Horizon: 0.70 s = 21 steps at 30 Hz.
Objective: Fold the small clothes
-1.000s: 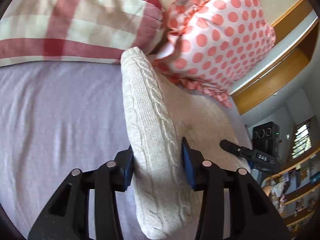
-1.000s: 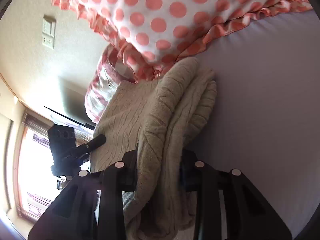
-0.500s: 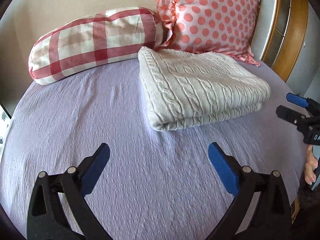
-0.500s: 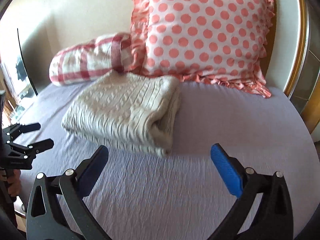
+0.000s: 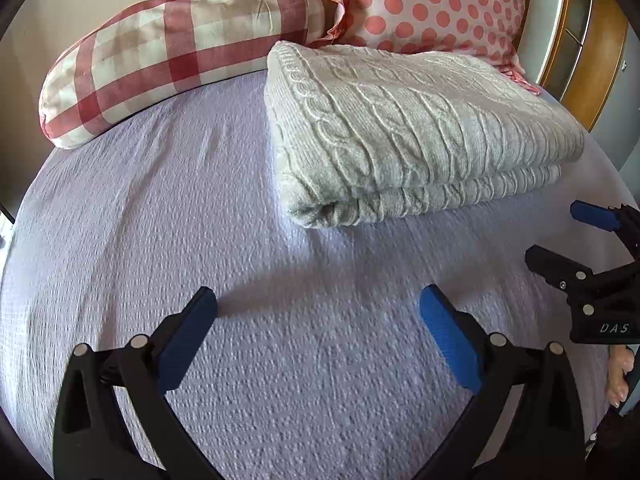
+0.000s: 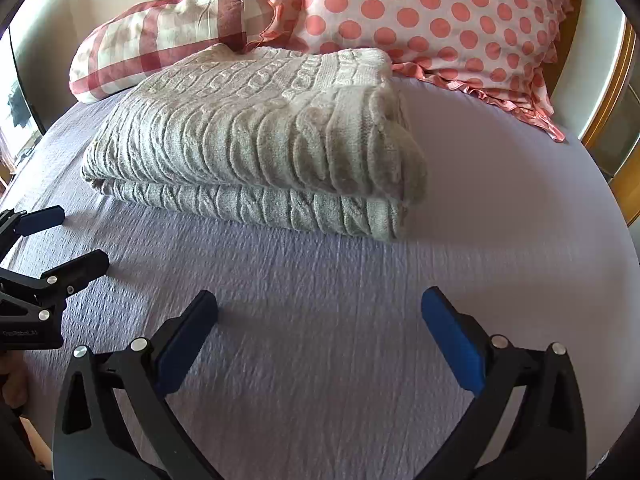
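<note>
With both tools hanging over bare sheet, I have nothing in hand: the left gripper [image 5: 318, 312] stands with its blue pads spread wide and empty, and the right gripper [image 6: 320, 312] is the same, wide apart and holding nothing. Each one shows at the edge of the other's view, low over the bed [image 5: 200, 208].

What I am working on, the cream cable-knit sweater [image 5: 400, 120], lies folded in a thick rectangular stack on the lilac sheet, its far side up against the checked pillow [image 5: 172, 40] and the polka-dot pillow [image 6: 440, 12]. From the right wrist camera I see two distinct layers, the upper one overhanging slightly at the right-hand corner, where a rounded roll of knit bulges outward. Judging by how neatly it sits, the fold looks close to finished — perhaps only a tidy of that corner is left.

I expect this knit to be soft and floppy, with some weight for its size, and not slippery; the ribbed cables should give the pads good purchase. It will sag and unfold if I lift it by a single layer, so I would pinch through the full thickness at the folded edge nearest me, one gripper toward each end — and keep both moving level. The main risk I see is the top layer sliding off the lower one.
</note>
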{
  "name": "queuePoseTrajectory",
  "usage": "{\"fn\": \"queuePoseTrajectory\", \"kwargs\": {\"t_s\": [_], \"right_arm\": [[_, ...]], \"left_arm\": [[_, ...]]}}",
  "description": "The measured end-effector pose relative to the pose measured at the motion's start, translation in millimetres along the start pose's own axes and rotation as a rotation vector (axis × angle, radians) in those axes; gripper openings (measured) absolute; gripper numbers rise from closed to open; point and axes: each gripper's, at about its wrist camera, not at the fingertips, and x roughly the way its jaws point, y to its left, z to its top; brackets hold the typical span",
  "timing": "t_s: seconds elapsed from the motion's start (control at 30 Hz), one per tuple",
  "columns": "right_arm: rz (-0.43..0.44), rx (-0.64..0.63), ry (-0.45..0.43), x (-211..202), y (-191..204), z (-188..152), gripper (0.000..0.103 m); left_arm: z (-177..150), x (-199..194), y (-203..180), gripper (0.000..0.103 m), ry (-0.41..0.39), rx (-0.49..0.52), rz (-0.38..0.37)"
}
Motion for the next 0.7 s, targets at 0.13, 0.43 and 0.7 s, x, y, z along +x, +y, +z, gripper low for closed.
{"fn": "queuePoseTrajectory", "kwargs": {"t_s": [0.13,0.43,0.7], "right_arm": [[0.014,0.015,0.007,1.2,-2.3,-0.9,0.102],[0.014,0.016,0.007,1.0,-1.9,-1.3,0.102],[0.014,0.017,0.007,0.9,-1.9,-1.4,0.102]], "left_arm": [[0.0,0.5,0.8,0.101,-0.003,-0.004,-0.001],[-0.2,0.3,0.4,0.101,-0.003,-0.005,-0.001],[-0.3,0.3,0.2,0.101,-0.003,-0.005,-0.001]]}}
